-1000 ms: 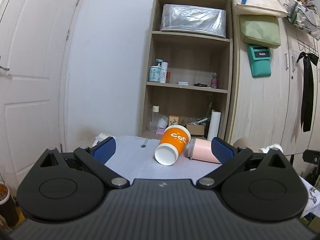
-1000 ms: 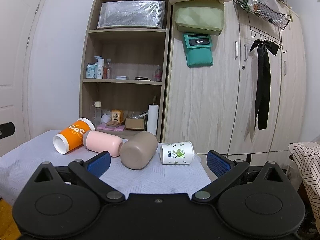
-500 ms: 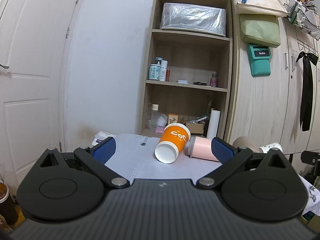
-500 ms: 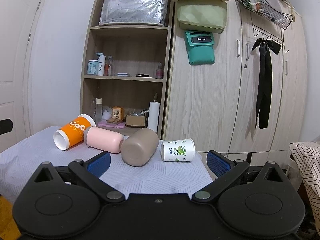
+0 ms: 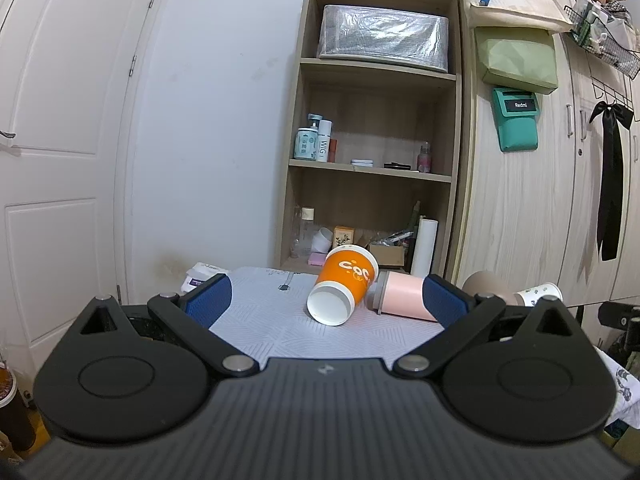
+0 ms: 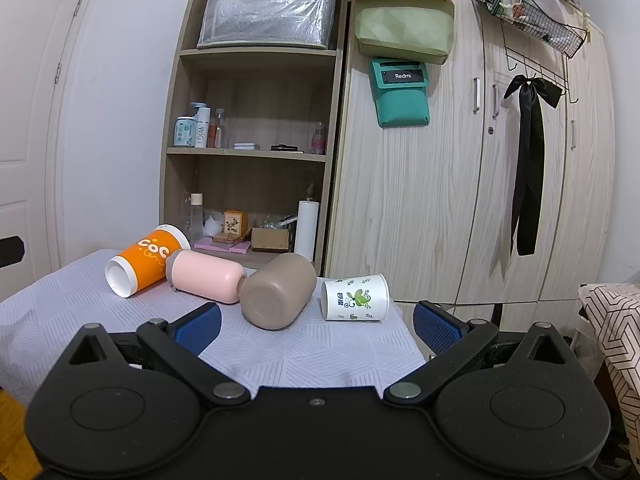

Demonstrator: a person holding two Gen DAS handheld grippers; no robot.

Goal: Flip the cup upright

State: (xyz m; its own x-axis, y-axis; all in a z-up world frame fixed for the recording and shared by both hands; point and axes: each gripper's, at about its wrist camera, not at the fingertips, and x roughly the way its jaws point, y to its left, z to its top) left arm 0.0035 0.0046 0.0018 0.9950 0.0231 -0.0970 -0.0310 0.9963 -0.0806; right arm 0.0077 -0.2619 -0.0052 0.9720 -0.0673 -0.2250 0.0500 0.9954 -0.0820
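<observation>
Across the grey-white quilted cloth of the worktop (image 6: pixel 320 352), four cups are lying on their sides in a row, and we are holding both grippers back from them, each gaping wide and empty. Our left gripper (image 5: pixel 326 300) is framing the orange paper cup with the white rim (image 5: pixel 344 285) at twelve o'clock, probably our first target. Beside it, toward three o'clock, the pink smooth tumbler (image 6: pixel 208 276), the taupe matte tumbler (image 6: pixel 278 296) and the white leaf-printed paper cup (image 6: pixel 355 297) are waiting ahead of our right gripper (image 6: pixel 316 322). Behind, a wooden shelf unit (image 6: pixel 256 52) and pale wardrobe (image 6: pixel 460 200) are closing off the room.
</observation>
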